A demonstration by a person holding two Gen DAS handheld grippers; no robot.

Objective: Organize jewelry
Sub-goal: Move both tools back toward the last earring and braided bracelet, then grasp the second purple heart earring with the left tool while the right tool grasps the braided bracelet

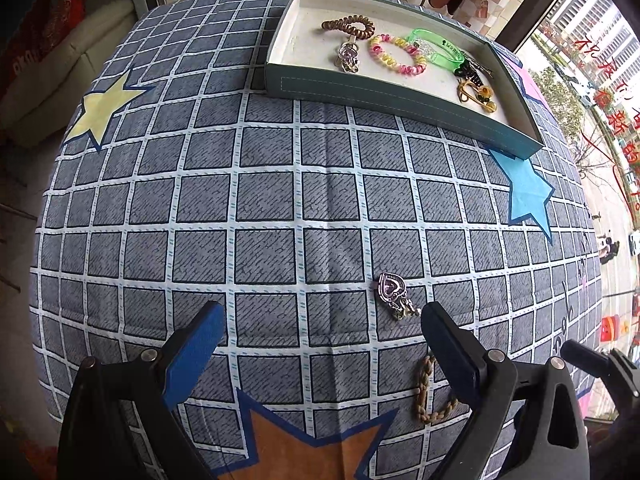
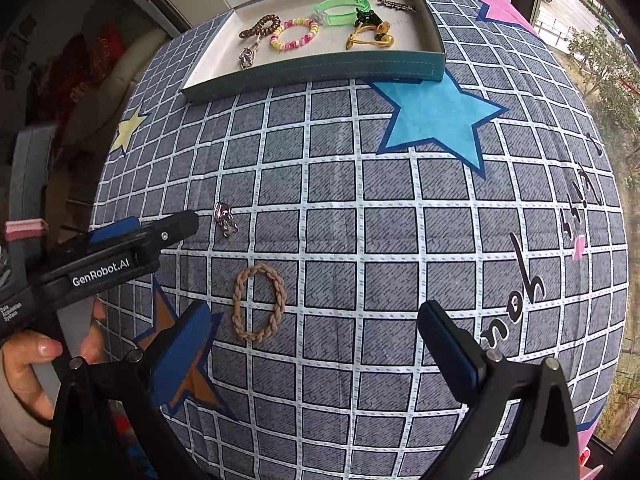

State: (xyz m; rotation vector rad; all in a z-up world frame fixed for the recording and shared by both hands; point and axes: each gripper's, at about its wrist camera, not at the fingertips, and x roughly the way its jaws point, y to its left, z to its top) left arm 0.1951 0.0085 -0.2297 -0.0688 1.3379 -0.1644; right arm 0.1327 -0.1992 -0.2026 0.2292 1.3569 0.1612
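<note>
Loads of free checked tabletop (image 1: 280,200) between my fingers and the teal tray (image 1: 384,98) sitting at the far edge; window side drops off on the right; the tray already holds a brown coil tie (image 1: 349,27), a pink-yellow coil bracelet (image 1: 397,54), a green bangle (image 1: 438,49) and a yellow clip (image 1: 476,94); still out on the cloth: a silver heart charm (image 1: 394,294) with a small clasp, and a tan braided loop (image 2: 260,302) lying flat; my left fingers (image 1: 320,344) are spread wide, empty, charm just ahead of the right-hand pad; my right fingers (image 2: 316,344) are also spread and empty, loop just ahead near the left pad
</note>
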